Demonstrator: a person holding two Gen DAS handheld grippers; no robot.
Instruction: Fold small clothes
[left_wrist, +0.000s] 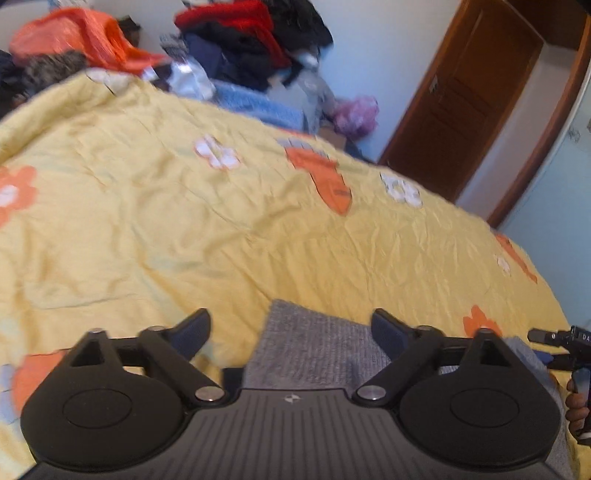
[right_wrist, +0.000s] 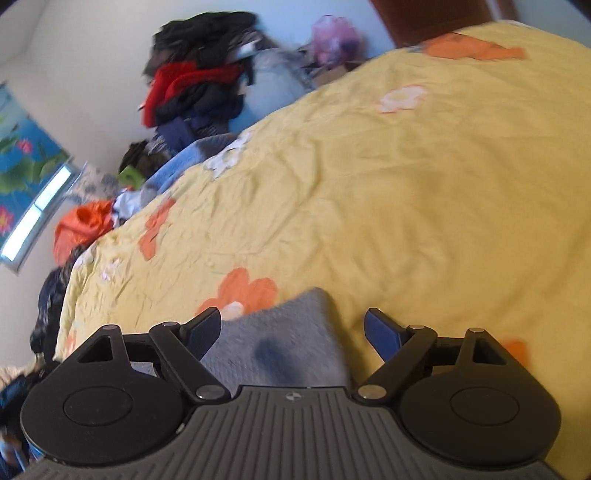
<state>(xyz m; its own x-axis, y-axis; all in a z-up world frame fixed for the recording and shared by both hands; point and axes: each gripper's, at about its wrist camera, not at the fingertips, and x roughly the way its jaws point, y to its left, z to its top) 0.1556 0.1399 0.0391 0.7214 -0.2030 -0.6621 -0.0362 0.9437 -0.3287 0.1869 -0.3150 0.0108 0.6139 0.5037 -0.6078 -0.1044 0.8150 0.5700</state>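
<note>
One grey garment (left_wrist: 314, 343) lies on the yellow bedspread (left_wrist: 184, 229) beneath two wide-spread, empty tongs, left (left_wrist: 291, 328) and right (right_wrist: 291, 328).

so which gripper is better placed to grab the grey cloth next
Slightly the left, though it's close. The left gripper has the grey cloth's corner centred between its open jaws; in the right gripper's view the cloth sits off towards one finger. Both are open and empty.

Soft daylight, bright window (right_wrist: 35, 218) glare; motion blur throughout; fisheye-bent edges.
</note>
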